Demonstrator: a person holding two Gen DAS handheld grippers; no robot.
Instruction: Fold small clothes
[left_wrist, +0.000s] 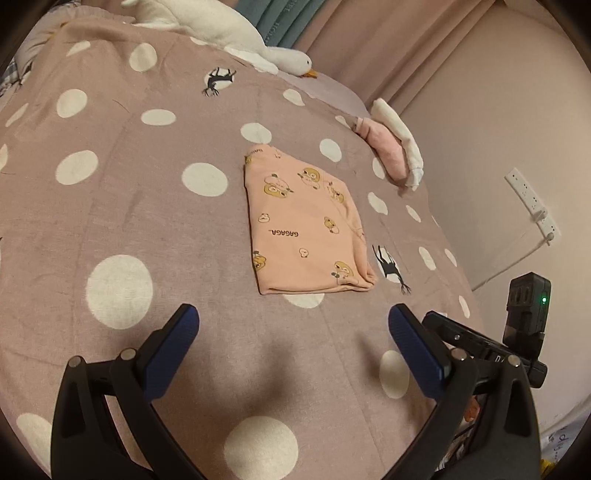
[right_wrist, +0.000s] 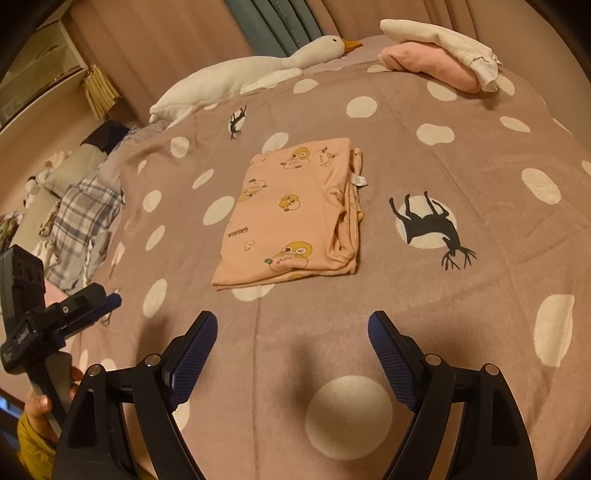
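Note:
A peach cartoon-print garment (left_wrist: 306, 225) lies folded into a flat rectangle on the polka-dot bedspread (left_wrist: 122, 206); it also shows in the right wrist view (right_wrist: 291, 218). My left gripper (left_wrist: 293, 325) is open and empty, hovering just short of the garment's near edge. My right gripper (right_wrist: 291, 332) is open and empty, also just short of the garment. The left gripper's body (right_wrist: 55, 317) shows at the left of the right wrist view, and the right gripper's body (left_wrist: 517, 332) at the right of the left wrist view.
A folded pink and white pile (right_wrist: 443, 55) sits at the far bed edge, also in the left wrist view (left_wrist: 395, 147). A white plush goose (right_wrist: 255, 74) lies along the back. A plaid pillow (right_wrist: 81, 218) is at left. A wall power strip (left_wrist: 532, 203) is at right.

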